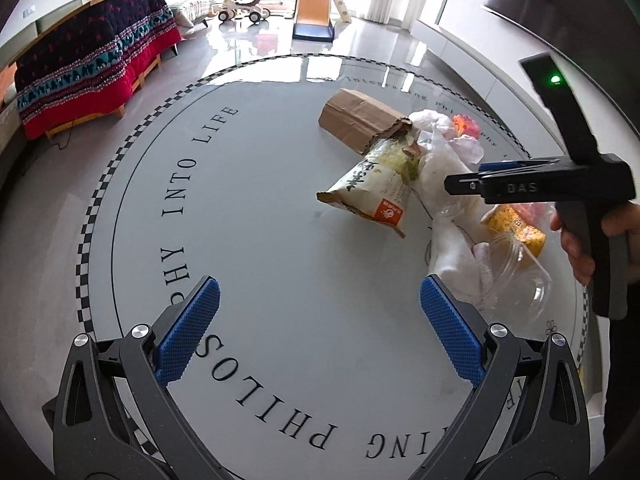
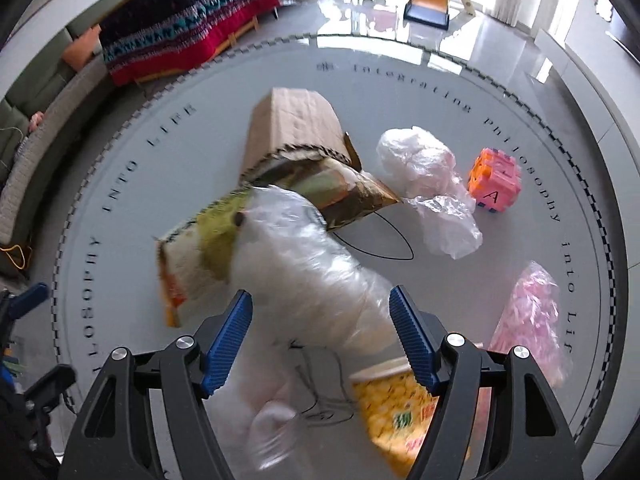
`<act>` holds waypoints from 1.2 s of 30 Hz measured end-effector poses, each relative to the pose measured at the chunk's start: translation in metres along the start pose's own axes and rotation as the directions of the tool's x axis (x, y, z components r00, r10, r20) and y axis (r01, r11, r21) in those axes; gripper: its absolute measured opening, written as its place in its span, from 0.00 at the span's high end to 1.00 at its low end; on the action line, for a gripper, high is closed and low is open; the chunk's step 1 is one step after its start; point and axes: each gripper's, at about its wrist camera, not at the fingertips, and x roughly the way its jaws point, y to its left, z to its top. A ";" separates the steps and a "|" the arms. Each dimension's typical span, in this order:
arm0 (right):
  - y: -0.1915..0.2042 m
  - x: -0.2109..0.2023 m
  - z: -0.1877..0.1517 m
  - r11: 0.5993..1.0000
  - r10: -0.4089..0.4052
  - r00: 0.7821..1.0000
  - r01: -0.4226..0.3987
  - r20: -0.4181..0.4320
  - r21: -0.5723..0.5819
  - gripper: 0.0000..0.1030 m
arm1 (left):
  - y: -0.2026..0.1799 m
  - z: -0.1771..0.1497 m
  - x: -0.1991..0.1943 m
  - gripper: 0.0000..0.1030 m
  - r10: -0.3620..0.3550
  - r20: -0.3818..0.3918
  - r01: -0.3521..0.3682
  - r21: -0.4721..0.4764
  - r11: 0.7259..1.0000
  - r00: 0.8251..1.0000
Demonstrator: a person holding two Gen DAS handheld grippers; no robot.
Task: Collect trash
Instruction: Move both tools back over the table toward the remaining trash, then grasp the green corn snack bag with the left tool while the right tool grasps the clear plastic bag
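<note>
With both the right gripper and left gripper spread open and empty, the right's fingers straddling the slippery clear plastic wrap could pinch loosely and drag the snack bag across the counter.

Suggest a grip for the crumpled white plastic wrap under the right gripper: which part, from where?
Take the white plastic wrap across its bulging middle, from above. It lies as a long soft roll running between the right gripper's open fingers, so they likely can pinch its narrow width. Avoid the far end: it overlaps the printed paper bag.
</note>
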 end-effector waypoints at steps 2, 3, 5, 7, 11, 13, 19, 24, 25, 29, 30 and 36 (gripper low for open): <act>-0.005 0.005 -0.001 1.000 0.008 1.000 -0.008 -0.003 0.013 0.32 | 0.001 0.001 0.000 0.06 0.002 0.001 -0.002 -0.004 1.000 1.000; -0.005 0.007 -0.002 1.000 0.018 1.000 -0.018 -0.002 0.018 0.38 | 0.002 0.001 0.000 0.06 0.000 0.001 0.000 -0.007 1.000 1.000; -0.007 0.004 -0.004 1.000 0.021 1.000 -0.021 0.000 0.019 0.49 | 0.003 0.003 0.000 0.06 -0.001 0.004 0.001 -0.010 1.000 1.000; -0.005 -0.006 -0.006 1.000 0.023 0.999 -0.024 0.025 0.017 0.57 | 0.002 0.005 0.000 0.06 -0.001 0.006 0.001 -0.006 1.000 1.000; -0.009 -0.041 -0.008 0.997 0.052 0.991 -0.059 0.124 0.048 0.58 | -0.007 0.014 -0.001 0.06 -0.003 0.013 0.002 0.029 1.000 1.000; -0.015 -0.062 -0.010 0.995 0.055 0.982 -0.070 0.180 0.078 0.58 | -0.016 0.023 0.001 0.06 0.000 0.020 -0.002 0.072 0.997 1.000; -0.035 -0.103 -0.018 0.982 0.079 0.956 -0.123 0.281 0.141 0.57 | -0.040 0.052 0.022 0.06 0.007 0.013 -0.009 0.158 0.987 1.000; -0.048 -0.114 -0.024 0.973 0.093 0.944 -0.153 0.317 0.171 0.57 | -0.050 0.071 0.060 0.06 0.010 -0.053 -0.001 0.174 0.985 0.999; -0.049 -0.115 -0.025 0.973 0.093 0.943 -0.154 0.320 0.171 0.57 | -0.051 0.072 0.066 0.06 0.012 -0.061 -0.002 0.172 0.985 0.998; -0.055 -0.113 -0.026 0.977 0.066 0.944 -0.127 0.323 0.171 0.57 | -0.057 0.078 0.087 0.06 0.007 -0.087 0.007 0.160 0.987 0.996; -0.057 -0.111 -0.025 0.976 0.073 0.944 -0.134 0.323 0.174 0.57 | -0.060 0.080 0.092 0.06 0.011 -0.090 0.004 0.163 0.987 0.996; -0.070 -0.103 -0.026 0.967 0.089 0.941 -0.161 0.328 0.199 0.57 | -0.076 0.091 0.117 0.06 0.065 -0.100 -0.043 0.210 0.977 0.993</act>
